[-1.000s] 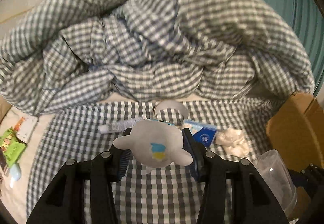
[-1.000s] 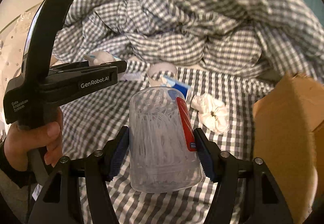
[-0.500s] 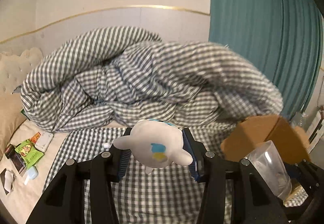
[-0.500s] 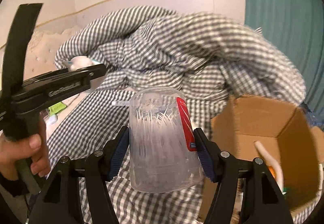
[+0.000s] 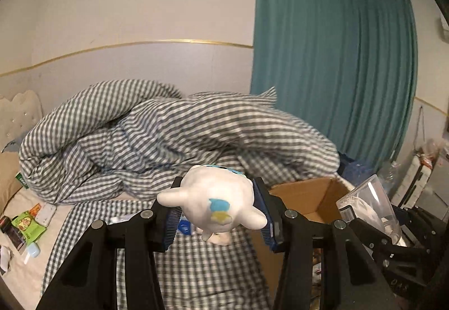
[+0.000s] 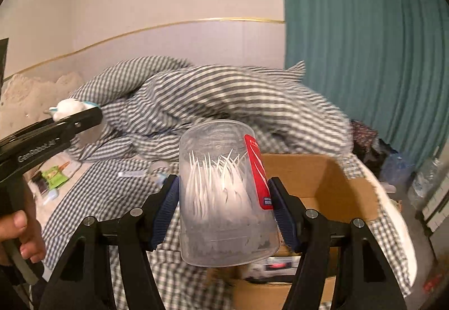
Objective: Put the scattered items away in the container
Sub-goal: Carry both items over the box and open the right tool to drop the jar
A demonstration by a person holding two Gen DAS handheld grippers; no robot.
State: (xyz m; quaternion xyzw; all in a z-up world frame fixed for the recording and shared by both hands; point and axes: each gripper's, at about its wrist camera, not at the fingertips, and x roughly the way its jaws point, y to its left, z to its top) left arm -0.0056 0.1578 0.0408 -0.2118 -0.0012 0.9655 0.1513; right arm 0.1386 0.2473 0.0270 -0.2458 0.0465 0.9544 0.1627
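My left gripper is shut on a white plush toy with a blue and yellow patch, held above the checked bed. My right gripper is shut on a clear plastic jar of white floss picks with a red label, held over the near edge of the open cardboard box. The box also shows in the left wrist view, to the right, with the jar beside it. The left gripper with the toy shows at the left of the right wrist view.
A crumpled checked duvet lies at the back of the bed. Snack packets and small items lie at the bed's left. A small blue item lies under the toy. A teal curtain hangs at right, with clutter on the floor.
Both grippers have lifted and tilted up with their loads and moved right toward the box. The box now sits right behind the jar.
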